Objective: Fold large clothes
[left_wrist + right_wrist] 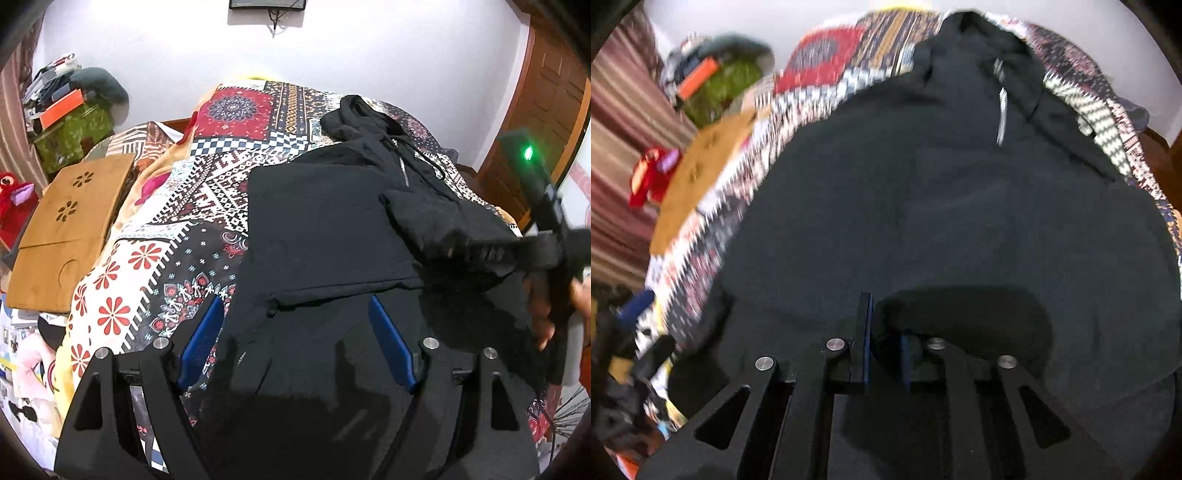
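A black zip hoodie point(325, 229) lies on a patterned bedspread point(207, 184), hood toward the wall, one side folded over its middle. My left gripper point(295, 332) is open, blue pads wide apart, just above the hoodie's near hem. My right gripper point(886, 332) is shut on a fold of the hoodie point(923, 206) near its hem; the view is blurred. In the left wrist view the right gripper point(476, 251) reaches in from the right, holding black cloth over the hoodie's right side.
A wooden lap desk point(70, 229) lies on the bed's left side. A red plush toy point(14, 206) and a cluttered green box point(74, 133) stand further left. A wooden door point(546, 96) is at right. White wall behind.
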`<state>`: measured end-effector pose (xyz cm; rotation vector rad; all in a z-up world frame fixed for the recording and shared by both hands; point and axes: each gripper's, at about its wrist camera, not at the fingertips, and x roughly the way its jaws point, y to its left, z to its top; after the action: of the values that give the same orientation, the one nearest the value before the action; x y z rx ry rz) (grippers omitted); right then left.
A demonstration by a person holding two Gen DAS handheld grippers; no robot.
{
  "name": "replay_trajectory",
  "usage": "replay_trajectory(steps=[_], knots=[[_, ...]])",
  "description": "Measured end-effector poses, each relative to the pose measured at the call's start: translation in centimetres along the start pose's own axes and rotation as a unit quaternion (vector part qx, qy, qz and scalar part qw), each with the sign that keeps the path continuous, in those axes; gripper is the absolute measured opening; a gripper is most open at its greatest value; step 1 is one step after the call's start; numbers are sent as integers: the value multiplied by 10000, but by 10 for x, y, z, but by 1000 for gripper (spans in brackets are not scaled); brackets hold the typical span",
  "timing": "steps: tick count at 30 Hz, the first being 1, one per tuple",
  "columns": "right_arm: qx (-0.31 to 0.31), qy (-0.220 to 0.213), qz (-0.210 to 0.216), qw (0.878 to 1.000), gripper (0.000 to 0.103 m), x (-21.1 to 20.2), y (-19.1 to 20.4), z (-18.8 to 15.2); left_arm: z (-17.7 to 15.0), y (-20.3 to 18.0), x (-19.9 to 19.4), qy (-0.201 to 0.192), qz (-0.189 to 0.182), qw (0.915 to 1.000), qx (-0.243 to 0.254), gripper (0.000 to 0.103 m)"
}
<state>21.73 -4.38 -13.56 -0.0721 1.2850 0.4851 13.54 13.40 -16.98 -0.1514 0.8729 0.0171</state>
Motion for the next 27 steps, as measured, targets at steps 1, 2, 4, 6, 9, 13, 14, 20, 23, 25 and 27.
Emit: replay_trajectory(steps=[1, 2, 4, 6, 9, 13, 14, 20, 23, 25, 27], knots=[[-32, 96, -24, 9999, 14, 0, 3, -3, -1, 0, 0, 14, 1, 10000, -14, 80], [-50, 231, -59, 9997, 16, 3, 0, -6, -1, 0, 2, 40, 5, 10000, -26, 80], [-59, 430, 117, 9990, 27, 0, -4, -10, -1, -3, 3, 70, 8, 10000, -8, 80], [-35, 549, 323, 9980, 35, -9, -9, -15, 0, -9, 5, 101, 16, 9999, 73, 80], [-55, 571, 452, 9973, 40, -29, -23, -22, 5, -22, 9, 122, 18, 9996, 238, 80], [-192, 315, 534, 9979, 41, -61, -47, -32, 15, -48, 14, 110, 2, 9986, 520, 80], [-169, 188, 460, 9986, 41, -68, -54, -33, 19, -55, 16, 112, -3, 9981, 602, 80], [-17, -595, -354, 9976, 44, -106, -95, -31, 33, -107, 36, 158, 71, 9920, 1247, 82], [170, -822, -721, 9939, 49, -119, -122, -30, 37, -139, 53, 245, 23, 9862, 1634, 85], [305, -895, -928, 9912, 50, -126, -143, -31, 35, -156, 64, 295, 57, 9806, 1939, 85], [433, -915, -1089, 9889, 50, -128, -160, -33, 31, -174, 78, 366, 188, 9717, 2327, 86]])
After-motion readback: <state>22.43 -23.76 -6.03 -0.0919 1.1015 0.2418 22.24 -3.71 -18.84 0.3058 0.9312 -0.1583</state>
